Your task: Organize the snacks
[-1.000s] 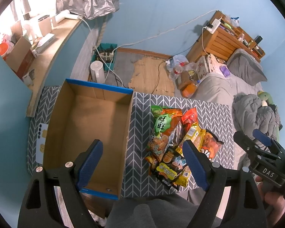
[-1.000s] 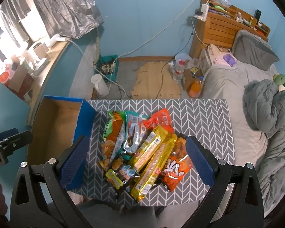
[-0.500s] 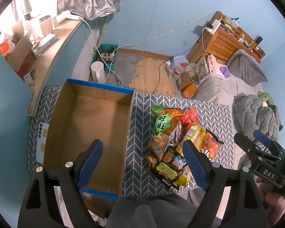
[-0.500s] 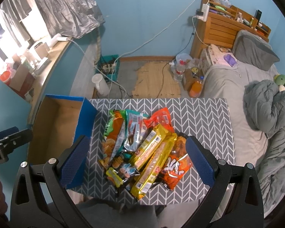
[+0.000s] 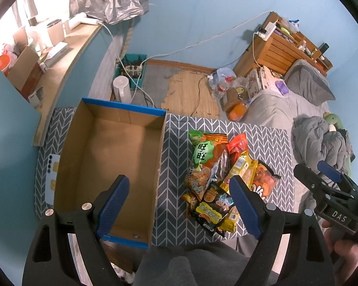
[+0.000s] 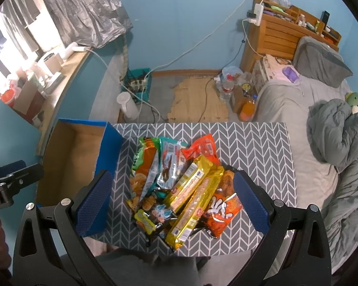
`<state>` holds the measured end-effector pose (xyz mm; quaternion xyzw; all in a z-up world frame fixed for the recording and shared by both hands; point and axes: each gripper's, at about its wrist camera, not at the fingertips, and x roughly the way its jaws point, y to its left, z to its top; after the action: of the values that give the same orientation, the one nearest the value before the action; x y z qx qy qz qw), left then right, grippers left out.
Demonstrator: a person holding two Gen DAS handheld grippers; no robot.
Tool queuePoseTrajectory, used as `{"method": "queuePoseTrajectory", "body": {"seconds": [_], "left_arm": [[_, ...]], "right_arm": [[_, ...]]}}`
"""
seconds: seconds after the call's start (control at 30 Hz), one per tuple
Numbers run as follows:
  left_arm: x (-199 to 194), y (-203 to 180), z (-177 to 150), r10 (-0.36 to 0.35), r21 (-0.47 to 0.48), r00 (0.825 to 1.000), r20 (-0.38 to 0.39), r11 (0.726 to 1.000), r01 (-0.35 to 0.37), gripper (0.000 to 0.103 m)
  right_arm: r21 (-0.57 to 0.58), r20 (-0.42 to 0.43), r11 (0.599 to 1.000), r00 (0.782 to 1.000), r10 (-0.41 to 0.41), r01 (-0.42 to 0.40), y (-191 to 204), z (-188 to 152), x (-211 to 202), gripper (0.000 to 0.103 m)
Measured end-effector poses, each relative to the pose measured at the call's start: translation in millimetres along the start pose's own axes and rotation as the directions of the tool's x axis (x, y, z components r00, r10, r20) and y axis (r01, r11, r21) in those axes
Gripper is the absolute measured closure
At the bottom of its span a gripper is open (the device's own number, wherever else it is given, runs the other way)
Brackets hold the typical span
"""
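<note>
A pile of snack packets (image 5: pixel 220 178) (image 6: pixel 181 188) lies on the chevron-patterned table (image 5: pixel 269 140) (image 6: pixel 255 143), to the right of a cardboard box (image 5: pixel 107 157) (image 6: pixel 69 157) with blue edges and nothing inside. Long yellow packets (image 6: pixel 193 202) and an orange bag (image 6: pixel 223 211) lie on top. My left gripper (image 5: pixel 176 202) hangs open high above the box's right wall and the pile's left side. My right gripper (image 6: pixel 170 205) is open above the pile, holding nothing. The right gripper's body (image 5: pixel 331 197) shows at the right edge of the left wrist view.
A phone (image 5: pixel 52 178) lies on the table left of the box. Beyond the table are a white kettle (image 5: pixel 121 90), a teal crate (image 5: pixel 131 71), bottles (image 6: pixel 226 88), a bed (image 6: pixel 293 100) and a window ledge (image 5: pixel 57 71). A grey-clothed lap (image 5: pixel 193 262) is below the grippers.
The views shift very slightly; both grippers stay open above the table and nothing on it has moved.
</note>
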<state>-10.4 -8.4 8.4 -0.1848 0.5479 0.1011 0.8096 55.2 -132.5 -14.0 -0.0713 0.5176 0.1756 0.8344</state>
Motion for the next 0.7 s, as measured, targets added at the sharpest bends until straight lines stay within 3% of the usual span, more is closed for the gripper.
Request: {"method": "queuePoseTrajectory", "body": {"seconds": [0.7], "left_arm": [[4.9,-3.5,3.8,-0.016,0.015,1.000,-0.015,1.000,0.016,0.016]], "right_arm": [[0.018,-0.012,1.000,1.000,-0.004,0.004,-9.3,4.2,-0.5,0.003]]}}
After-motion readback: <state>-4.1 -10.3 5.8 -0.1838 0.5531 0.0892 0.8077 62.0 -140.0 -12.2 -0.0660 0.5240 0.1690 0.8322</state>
